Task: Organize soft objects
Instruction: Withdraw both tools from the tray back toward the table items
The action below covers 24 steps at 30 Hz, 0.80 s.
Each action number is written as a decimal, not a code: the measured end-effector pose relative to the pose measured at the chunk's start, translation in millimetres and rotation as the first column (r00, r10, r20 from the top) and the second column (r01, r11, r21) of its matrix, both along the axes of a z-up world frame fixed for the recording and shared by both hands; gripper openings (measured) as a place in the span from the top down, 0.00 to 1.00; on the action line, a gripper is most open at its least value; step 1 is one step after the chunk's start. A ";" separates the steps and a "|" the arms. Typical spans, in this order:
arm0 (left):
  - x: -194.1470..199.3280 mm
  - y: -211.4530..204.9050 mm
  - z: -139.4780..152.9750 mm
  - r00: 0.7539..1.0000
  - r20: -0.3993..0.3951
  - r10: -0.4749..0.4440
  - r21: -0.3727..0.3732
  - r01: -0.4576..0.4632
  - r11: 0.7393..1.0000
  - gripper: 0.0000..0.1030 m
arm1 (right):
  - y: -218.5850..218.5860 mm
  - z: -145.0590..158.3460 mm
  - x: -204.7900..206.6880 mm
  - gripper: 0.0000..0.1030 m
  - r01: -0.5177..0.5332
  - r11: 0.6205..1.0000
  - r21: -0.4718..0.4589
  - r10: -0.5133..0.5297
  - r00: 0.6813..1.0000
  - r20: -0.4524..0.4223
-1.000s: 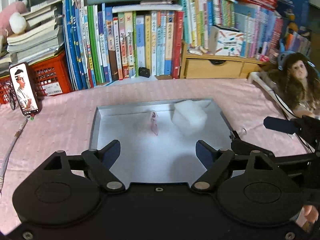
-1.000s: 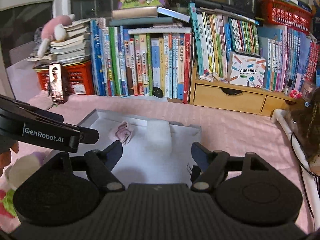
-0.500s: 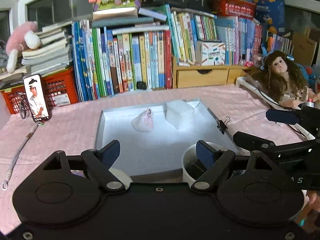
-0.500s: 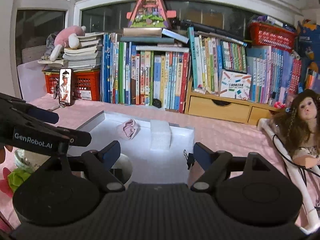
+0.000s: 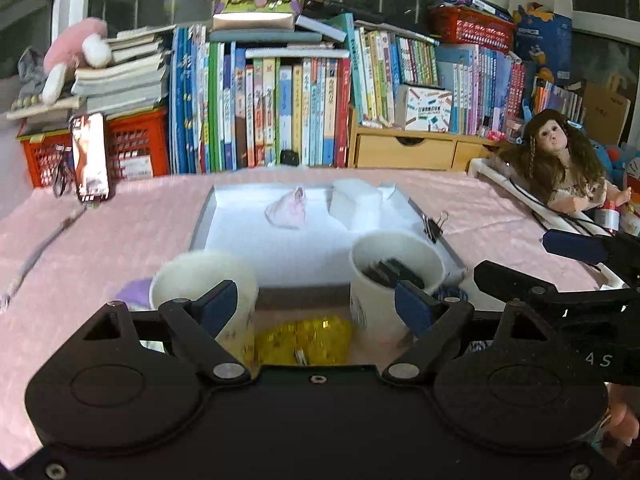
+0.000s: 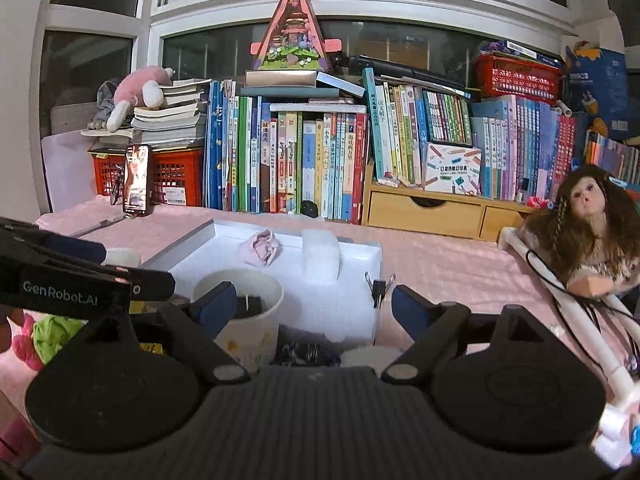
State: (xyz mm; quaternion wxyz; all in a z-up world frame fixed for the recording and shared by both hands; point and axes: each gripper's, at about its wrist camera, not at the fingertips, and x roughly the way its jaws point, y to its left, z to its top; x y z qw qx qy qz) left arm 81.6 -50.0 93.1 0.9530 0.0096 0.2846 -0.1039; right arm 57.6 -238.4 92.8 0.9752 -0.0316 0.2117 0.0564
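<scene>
A crumpled pink cloth [image 5: 288,210] and a white foam block [image 5: 354,204] lie at the far end of a white tray [image 5: 208,216]. The right wrist view shows the same cloth [image 6: 260,248] and block [image 6: 320,256]. My left gripper [image 5: 318,306] hovers short of the tray's near edge, over two white cups. Its jaws are opening and grip nothing. My right gripper [image 6: 306,304] hangs just to its right, its jaws also opening and empty. A green and pink soft bundle [image 6: 48,332] lies at the near left.
One white cup [image 5: 396,256] holds dark pieces; a second cup [image 5: 192,276] stands to its left. A yellow crinkly thing [image 5: 304,336] lies between them. A binder clip [image 6: 378,288] grips the tray's right rim. A doll [image 6: 588,240] sits at right; books line the back.
Both grippers have drawn back from over the tray toward its near edge. The two cups and the yellow thing have come into view. Both pairs of jaws stand slightly wider.
</scene>
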 end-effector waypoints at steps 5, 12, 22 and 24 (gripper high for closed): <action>-13.0 -1.3 -14.8 1.000 0.007 0.024 0.022 -0.024 0.999 0.17 | 2.7 -11.3 -10.6 0.12 0.012 1.000 -0.001 -0.012 1.000 -0.005; -24.4 -0.7 -33.4 0.999 0.007 0.051 0.023 -0.051 0.998 0.16 | 4.8 -26.2 -20.5 0.11 0.016 1.000 0.003 -0.016 1.000 -0.026; -38.0 1.2 -57.8 0.998 -0.006 0.066 0.044 -0.066 0.997 0.12 | 7.2 -45.6 -32.2 0.10 0.031 0.999 0.020 -0.030 0.999 -0.044; -42.2 0.6 -61.8 0.997 0.003 0.072 0.061 -0.072 0.996 0.11 | 6.9 -49.8 -35.2 0.10 0.037 0.999 0.022 -0.036 0.998 -0.046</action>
